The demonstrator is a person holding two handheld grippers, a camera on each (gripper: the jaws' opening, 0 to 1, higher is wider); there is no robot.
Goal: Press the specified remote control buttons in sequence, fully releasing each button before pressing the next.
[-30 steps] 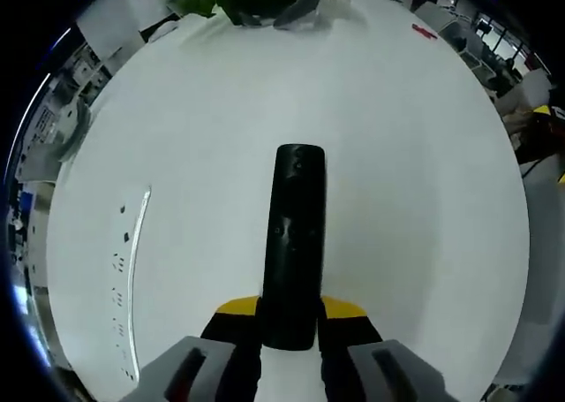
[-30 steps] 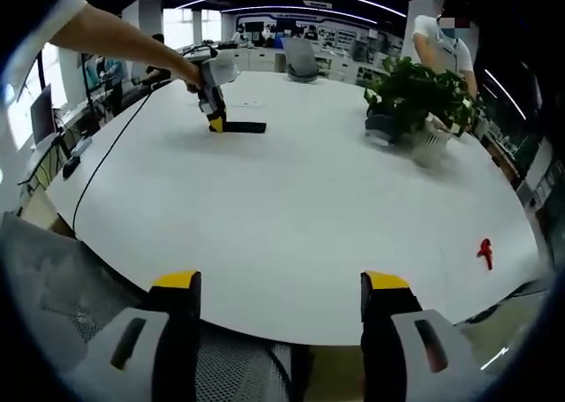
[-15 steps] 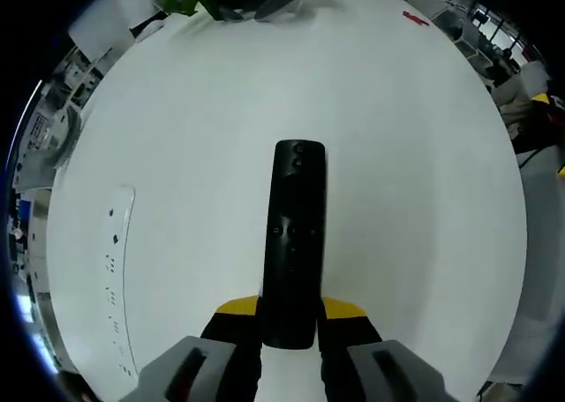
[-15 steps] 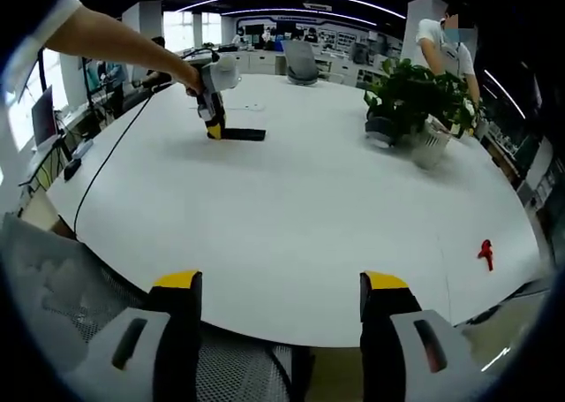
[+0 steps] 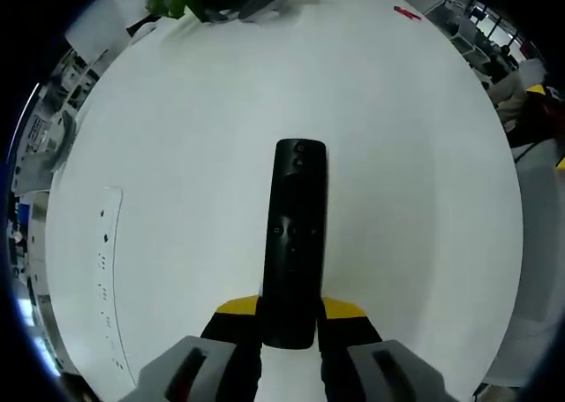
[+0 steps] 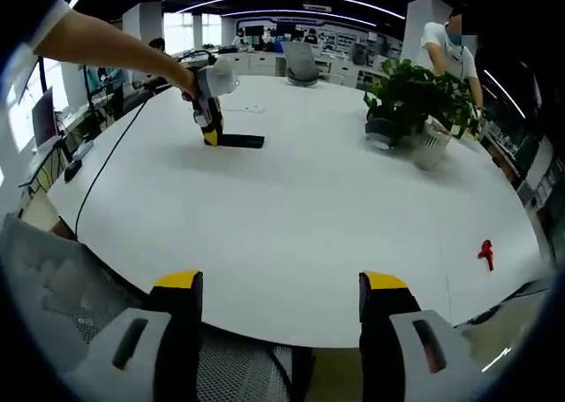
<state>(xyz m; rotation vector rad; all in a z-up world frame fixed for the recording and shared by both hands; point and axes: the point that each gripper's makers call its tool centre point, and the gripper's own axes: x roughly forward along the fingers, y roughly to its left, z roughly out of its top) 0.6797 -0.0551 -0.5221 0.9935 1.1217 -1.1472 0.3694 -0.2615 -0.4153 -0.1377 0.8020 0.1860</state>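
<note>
1. The remote (image 5: 293, 243) is a long black bar. Its near end is clamped between the yellow-tipped jaws of the left gripper (image 5: 290, 318), and the rest reaches out over the white worktop (image 5: 415, 181) with the button face toward the camera.
2. In the right gripper view the left gripper (image 6: 208, 124) sits far across the worktop (image 6: 291, 216) in a person's hand (image 6: 187, 82), with the remote (image 6: 240, 140) sticking out low and level, at or just above the surface. I cannot tell whether it rests on the worktop.
3. The right gripper (image 6: 279, 318) has its jaws spread wide with nothing between them. It hangs at the near edge of the worktop, well apart from the remote.
4. Judged from this, the step in hand is steadying the remote, and no button is under pressure.
5. The next move calls for bringing the right gripper across the worktop to the remote and lowering one jaw tip onto the first named button. The buttons are small and set close together, so the tip must land squarely on one alone, then lift fully clear before the next press.
6. A potted plant (image 6: 415, 102) stands at the far right of the worktop and a small red object (image 6: 485, 253) lies near the right edge. Both are well clear of the path to the remote.
</note>
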